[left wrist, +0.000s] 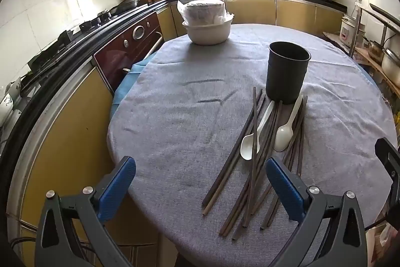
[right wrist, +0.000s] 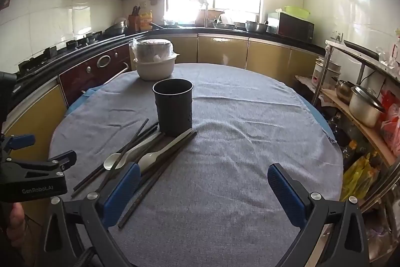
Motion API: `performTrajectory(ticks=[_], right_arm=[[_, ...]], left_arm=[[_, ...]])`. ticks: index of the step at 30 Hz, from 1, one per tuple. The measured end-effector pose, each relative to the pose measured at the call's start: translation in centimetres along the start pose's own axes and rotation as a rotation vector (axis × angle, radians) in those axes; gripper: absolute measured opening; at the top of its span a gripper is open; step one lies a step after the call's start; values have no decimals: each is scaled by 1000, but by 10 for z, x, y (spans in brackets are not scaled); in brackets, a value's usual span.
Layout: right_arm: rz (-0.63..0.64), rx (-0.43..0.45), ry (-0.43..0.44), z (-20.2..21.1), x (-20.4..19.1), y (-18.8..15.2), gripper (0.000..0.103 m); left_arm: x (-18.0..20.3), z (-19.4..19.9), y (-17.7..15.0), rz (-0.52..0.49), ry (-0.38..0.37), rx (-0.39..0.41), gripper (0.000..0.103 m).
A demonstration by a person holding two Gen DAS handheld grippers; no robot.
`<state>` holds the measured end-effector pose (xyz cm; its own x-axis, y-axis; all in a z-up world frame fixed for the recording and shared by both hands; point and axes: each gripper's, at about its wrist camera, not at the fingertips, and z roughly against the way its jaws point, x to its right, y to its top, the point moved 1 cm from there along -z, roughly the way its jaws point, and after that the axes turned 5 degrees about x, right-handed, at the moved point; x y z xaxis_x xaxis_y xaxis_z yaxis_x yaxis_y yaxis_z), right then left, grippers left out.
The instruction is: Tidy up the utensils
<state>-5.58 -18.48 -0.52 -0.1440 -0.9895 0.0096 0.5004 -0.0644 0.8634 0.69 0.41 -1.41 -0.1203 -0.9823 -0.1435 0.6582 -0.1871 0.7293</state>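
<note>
A dark utensil cup (left wrist: 287,71) (right wrist: 173,106) stands upright on the grey-clothed round table (left wrist: 187,116) (right wrist: 237,142). In front of it lies a loose pile of several dark chopsticks (left wrist: 253,167) (right wrist: 130,149) with two white plastic spoons (left wrist: 250,144) (left wrist: 285,134) (right wrist: 117,159) (right wrist: 155,155) among them. My left gripper (left wrist: 200,182) is open above the table's near edge, its right finger over the chopstick ends. My right gripper (right wrist: 203,189) is open too, hovering over bare cloth to the right of the pile, its left finger just above a chopstick. Neither holds anything.
A white bowl (left wrist: 208,31) (right wrist: 155,68) with a plastic-wrapped stack in it sits at the table's far side. Kitchen counters and a stove (left wrist: 75,36) run along the left and back. A shelf with pots (right wrist: 362,106) stands at the right. The left gripper's body (right wrist: 32,174) shows in the right wrist view.
</note>
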Motion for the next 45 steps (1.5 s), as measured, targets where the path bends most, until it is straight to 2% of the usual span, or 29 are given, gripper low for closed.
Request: performTrajectory(ticks=[26,36,45], right_arm=[[-27,35,26,20,-6,5,103],[-10,51,15,21,-6,4,103],[-23,19,8,14,-2,3,103]], left_arm=[[-15,17,-4,48,-26,36,103],[-15,13,-5,50,-33,19,103],[-12,5,-7,49,-42,-6,103]])
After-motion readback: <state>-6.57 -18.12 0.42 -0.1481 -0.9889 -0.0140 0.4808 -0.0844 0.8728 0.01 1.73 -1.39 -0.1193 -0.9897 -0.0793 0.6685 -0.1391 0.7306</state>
